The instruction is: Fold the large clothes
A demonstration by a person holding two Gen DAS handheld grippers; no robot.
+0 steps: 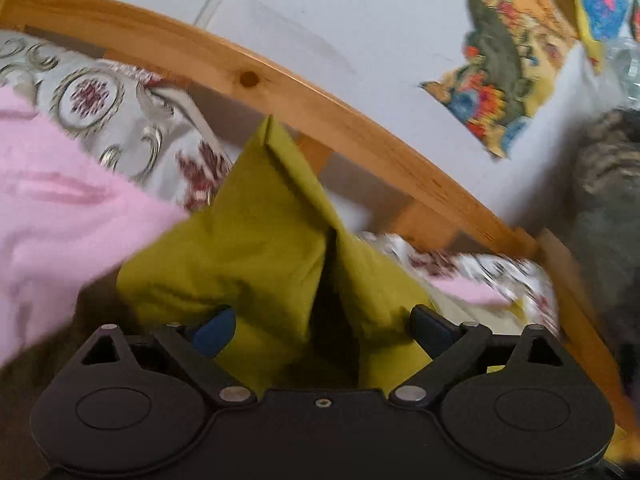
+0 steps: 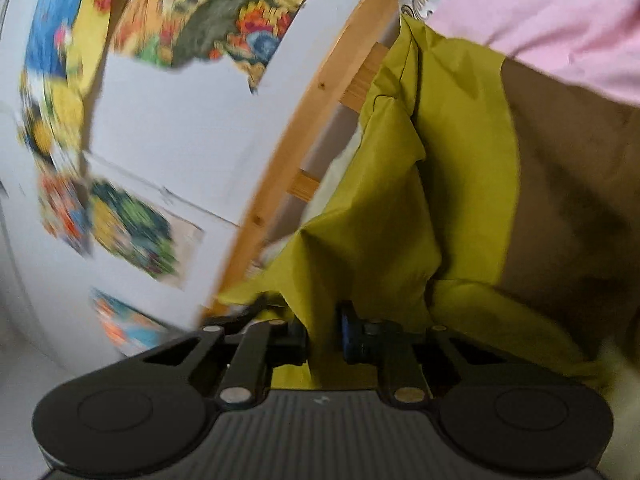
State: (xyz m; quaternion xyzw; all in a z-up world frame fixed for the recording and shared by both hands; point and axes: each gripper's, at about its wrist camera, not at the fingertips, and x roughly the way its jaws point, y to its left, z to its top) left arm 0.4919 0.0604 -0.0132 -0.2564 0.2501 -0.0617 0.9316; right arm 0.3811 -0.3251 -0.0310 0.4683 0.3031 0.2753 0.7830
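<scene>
An olive-yellow garment (image 1: 260, 240) rises in a peaked fold in front of my left gripper (image 1: 322, 326). The left jaws stand wide apart, with the cloth bunched between and over the blue pads (image 1: 214, 332); no grip shows. In the right wrist view the same garment (image 2: 440, 184) hangs lifted, and my right gripper (image 2: 324, 336) is shut on a fold of it, pads close together with cloth pinched between. A brown surface (image 2: 572, 184) lies to the right of the cloth.
A pink blanket (image 1: 60, 216) lies at left on a patterned bedspread (image 1: 92, 100). A wooden bed rail (image 1: 280, 88) runs across behind, also in the right wrist view (image 2: 312, 120). Colourful posters (image 1: 520, 40) hang on the white wall. A grey-brown furry thing (image 1: 608, 184) sits at far right.
</scene>
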